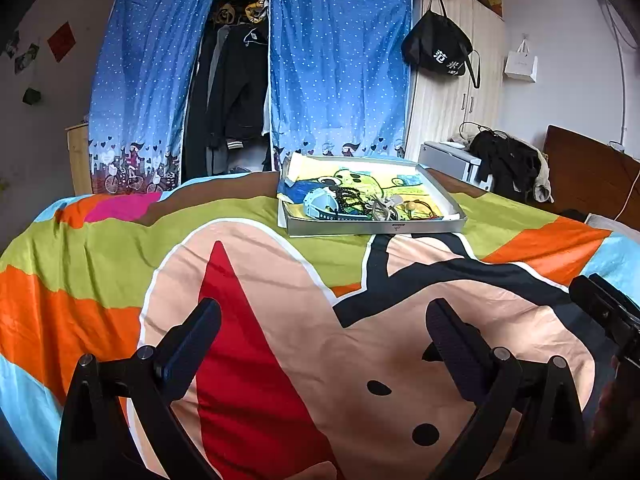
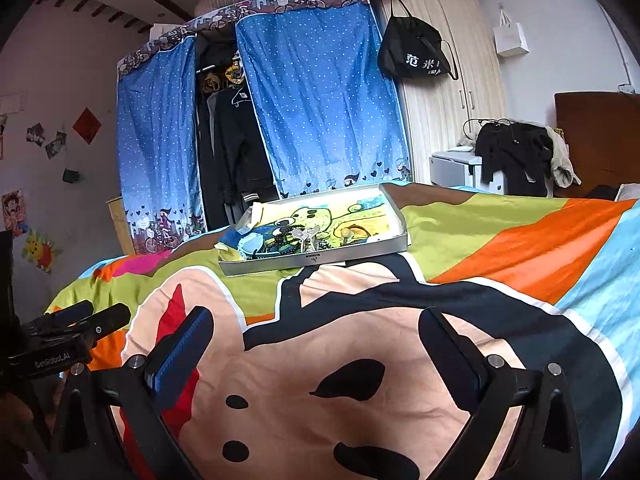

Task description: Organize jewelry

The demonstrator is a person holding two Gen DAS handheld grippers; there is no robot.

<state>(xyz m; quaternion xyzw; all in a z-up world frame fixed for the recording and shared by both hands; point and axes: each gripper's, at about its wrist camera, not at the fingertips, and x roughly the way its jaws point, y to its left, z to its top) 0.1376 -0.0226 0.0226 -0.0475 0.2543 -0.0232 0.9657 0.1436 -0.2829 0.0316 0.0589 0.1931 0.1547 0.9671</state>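
A shallow grey box (image 1: 376, 227) with a cartoon picture lining sits on the bed, well ahead of both grippers. In its near part lies a tangle of jewelry (image 1: 360, 202): dark bead strings, a pale bracelet, a light blue item. The box (image 2: 320, 258) and jewelry (image 2: 296, 240) also show in the right wrist view. My left gripper (image 1: 324, 320) is open and empty over the bedspread. My right gripper (image 2: 316, 328) is open and empty too, to the right of the left one.
The bed is covered by a bright cartoon bedspread (image 1: 120, 256). Behind it stand a blue dotted fabric wardrobe (image 1: 336, 64), a wooden wardrobe with a black bag (image 1: 436, 46), a small white cabinet with dark clothes (image 1: 508, 160), and a headboard (image 1: 588, 168).
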